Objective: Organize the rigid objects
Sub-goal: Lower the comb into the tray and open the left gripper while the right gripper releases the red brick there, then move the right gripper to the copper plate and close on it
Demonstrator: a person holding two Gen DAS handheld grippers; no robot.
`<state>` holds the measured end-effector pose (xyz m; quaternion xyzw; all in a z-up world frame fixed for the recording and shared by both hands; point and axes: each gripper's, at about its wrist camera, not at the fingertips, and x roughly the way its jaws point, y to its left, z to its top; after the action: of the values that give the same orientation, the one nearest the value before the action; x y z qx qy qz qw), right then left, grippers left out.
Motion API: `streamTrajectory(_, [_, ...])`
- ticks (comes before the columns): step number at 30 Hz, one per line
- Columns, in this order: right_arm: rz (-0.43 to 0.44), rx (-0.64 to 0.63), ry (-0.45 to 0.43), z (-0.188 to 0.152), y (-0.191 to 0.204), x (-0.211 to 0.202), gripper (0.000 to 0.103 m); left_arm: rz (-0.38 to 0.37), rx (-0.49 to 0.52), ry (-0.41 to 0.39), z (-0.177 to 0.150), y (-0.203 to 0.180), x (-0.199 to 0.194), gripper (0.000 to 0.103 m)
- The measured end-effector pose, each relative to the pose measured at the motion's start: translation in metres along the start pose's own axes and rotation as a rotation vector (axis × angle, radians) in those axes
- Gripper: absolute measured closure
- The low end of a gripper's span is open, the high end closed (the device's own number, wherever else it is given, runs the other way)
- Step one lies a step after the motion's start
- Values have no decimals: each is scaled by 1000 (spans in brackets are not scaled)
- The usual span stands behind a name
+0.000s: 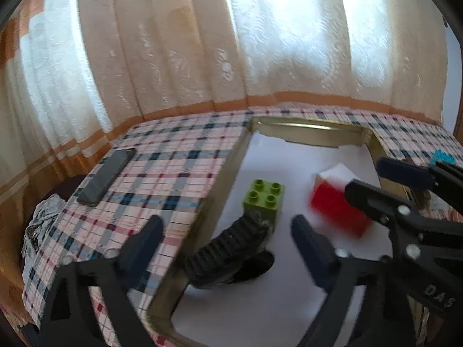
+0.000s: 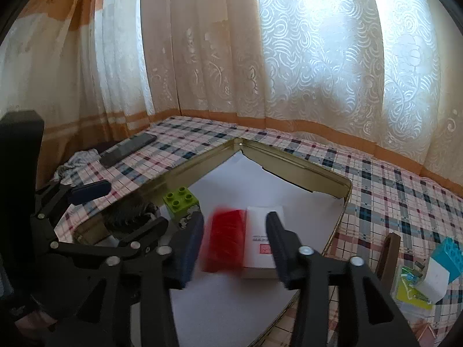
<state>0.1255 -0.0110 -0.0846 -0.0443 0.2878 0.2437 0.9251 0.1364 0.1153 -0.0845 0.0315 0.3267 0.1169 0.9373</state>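
So the landmark here is the shallow gold tin tray [image 2: 327, 173] sitting on the table with the plaid cloth [image 2: 390, 179], paper lining its bottom. Everything else I'll place off that.

Inside the tray: a lime green building brick [image 1: 264, 199], studs up, close to the tray's left wall. Touching the brick's near side is a black ridged thing [image 1: 231, 248], looks like a comb or a brush, can't really tell, lying tilted partly over the left wall. Toward the tray's right side there's a red and white box [image 2: 246, 237], red part blurry, white part with some small print I can't read.

Left hand-held gripper [image 1: 228, 240] has its jaws spread wide, nothing pinched, hanging over the tray's near left corner with the ridged thing between the fingers but not touched by the pads. Right hand-held gripper [image 2: 234, 240] is part open, fingers either side of the red and white box. From the left view the box looks clear of the pads, so not gripped.

Outside the tray: a dark phone [image 1: 105, 177] on the cloth to its left, and a blue block [image 2: 448, 257] with some small clutter off its right side. Curtains [image 2: 260, 57] behind the tray.
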Motion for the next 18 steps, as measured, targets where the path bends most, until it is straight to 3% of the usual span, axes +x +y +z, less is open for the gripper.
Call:
streamTrajectory(1, [9, 7, -5, 0, 0, -1, 35, 10, -10, -10, -1, 3, -2, 0])
streamTrajectory(3, [20, 20, -24, 0, -2, -7, 31, 12, -46, -22, -2, 12, -7, 0])
streamTrajectory(11, [-25, 45, -64, -9, -18, -41, 29, 2, -142, -69, -6, 27, -25, 0])
streamTrajectory(18, [-76, 67, -84, -30, -41, -73, 28, -68, -88, -142, -7, -15, -54, 0])
